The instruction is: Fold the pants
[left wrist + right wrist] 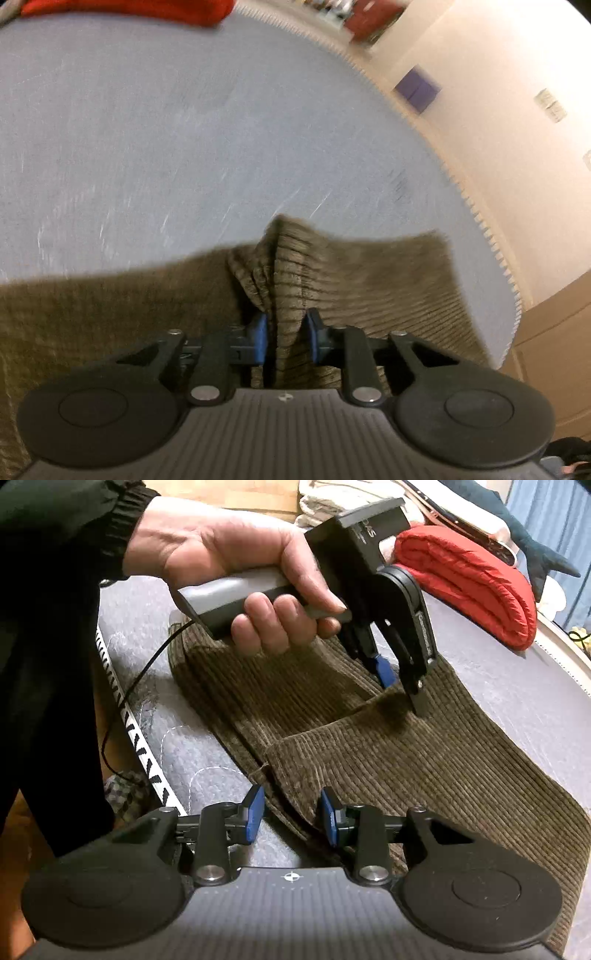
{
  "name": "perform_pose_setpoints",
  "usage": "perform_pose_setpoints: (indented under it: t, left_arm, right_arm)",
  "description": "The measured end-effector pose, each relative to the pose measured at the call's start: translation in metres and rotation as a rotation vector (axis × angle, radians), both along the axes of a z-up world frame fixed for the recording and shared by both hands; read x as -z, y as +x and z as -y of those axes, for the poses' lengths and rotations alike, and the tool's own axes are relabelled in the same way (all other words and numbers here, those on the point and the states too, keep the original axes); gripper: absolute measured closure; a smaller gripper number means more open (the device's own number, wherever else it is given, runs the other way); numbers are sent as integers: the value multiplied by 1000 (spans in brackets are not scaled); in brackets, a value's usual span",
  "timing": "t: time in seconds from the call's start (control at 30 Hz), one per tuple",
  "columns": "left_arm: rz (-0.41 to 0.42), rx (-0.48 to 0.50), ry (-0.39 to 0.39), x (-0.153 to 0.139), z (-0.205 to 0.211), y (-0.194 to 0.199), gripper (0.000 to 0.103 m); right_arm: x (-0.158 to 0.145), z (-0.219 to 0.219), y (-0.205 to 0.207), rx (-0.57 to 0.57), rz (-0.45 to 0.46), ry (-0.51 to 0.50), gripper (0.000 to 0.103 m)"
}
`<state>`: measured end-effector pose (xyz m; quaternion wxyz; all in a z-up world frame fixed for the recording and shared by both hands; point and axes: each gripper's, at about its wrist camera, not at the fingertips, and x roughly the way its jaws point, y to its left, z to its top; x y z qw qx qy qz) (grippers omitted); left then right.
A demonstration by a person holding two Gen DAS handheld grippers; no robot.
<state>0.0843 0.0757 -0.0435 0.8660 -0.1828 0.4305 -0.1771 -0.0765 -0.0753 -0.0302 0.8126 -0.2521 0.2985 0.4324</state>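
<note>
Brown ribbed pants [424, 760] spread flat on a grey-blue mattress [517, 686], filling the middle and lower right of the right wrist view.

Bunched-up fold of the pants [284, 273] pinched between the blue pads [260, 338] of the left gripper [286, 338], low in the middle of the left wrist view. Held by a bare hand [236, 568] with a black sleeve [66, 528], upper left of the right wrist view. Right gripper [291, 814] at the bottom, spread a little, over the pants' edge, not squeezing it. Red puffy blanket [469, 579] in the upper right. Thin black cable [125, 698] on the left.
</note>
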Motion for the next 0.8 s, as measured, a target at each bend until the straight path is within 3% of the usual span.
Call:
perform_pose_setpoints:
  t: [0.07,0.13,0.2,0.23,0.3,0.4,0.47,0.5,0.57,0.6,0.7,0.8]
  left_arm:
    - [48,-17,-44,-12,-8,-5,84]
    - [24,-41,-5,-2,-13,-1,83]
    - [-55,-40,38,18,-12,6,73]
    - [-45,-42,51,18,-11,5,67]
    - [16,-75,114,2,-8,0,62]
    - [187,-120,221,-29,-2,-17,61]
    - [268,-112,227,-39,3,-25,63]
    - [273,-81,191,-41,5,-25,65]
    - [250,-2,86,-37,10,-24,82]
    - [252,24,76,-36,14,-24,82]
    - [261,76,163,-23,30,-19,82]
    - [140,32,327,7,30,-7,79]
  right_arm:
    - [-3,4,0,6,2,11,68]
    - [-3,6,-1,2,-8,11,68]
    - [2,5,-1,-5,-21,-10,68]
    - [3,5,-1,-13,-31,-20,68]
    - [0,8,-1,-11,-39,-18,68]
    - [-19,26,7,56,-76,63,67]
    - [-35,46,17,138,-100,144,64]
    - [-41,56,22,186,-107,179,62]
    - [-51,78,34,304,-120,250,56]
    - [-53,90,40,371,-120,276,52]
    - [-46,118,56,593,-104,292,47]
    - [-31,141,66,790,-77,251,45]
